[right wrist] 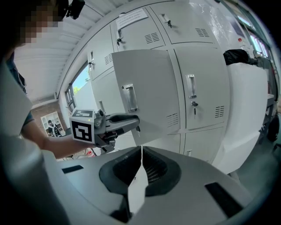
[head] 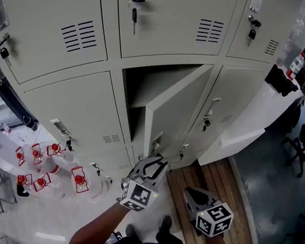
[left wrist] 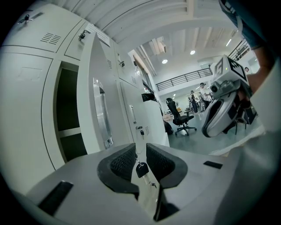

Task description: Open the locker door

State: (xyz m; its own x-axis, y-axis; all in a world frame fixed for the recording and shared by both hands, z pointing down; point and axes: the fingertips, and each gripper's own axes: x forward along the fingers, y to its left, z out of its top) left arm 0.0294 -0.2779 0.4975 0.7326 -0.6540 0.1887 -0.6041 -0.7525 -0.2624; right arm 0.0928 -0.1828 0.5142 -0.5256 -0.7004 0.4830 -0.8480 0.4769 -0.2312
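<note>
Because, midway along the locker bank (head: 63, 98), the locker door (head: 176, 108) already stands partly swung out toward us, we should draw it wider along its hinge arc. Our left gripper (left wrist: 140, 150), jaws apart, sits near its free edge; our right gripper (right wrist: 141, 151) is closed, empty. A key (left wrist: 141, 168) seemingly hangs beyond the left pads.

No writing could be read. A white paper notice (right wrist: 131, 16) taped to an upper pale grey metal locker door (right wrist: 145, 33) carried print too small to make out. The white cubes (head: 136, 194) on the left gripper (head: 156, 164) and right gripper (head: 189, 194) bore only black square markers, no letters.
</note>
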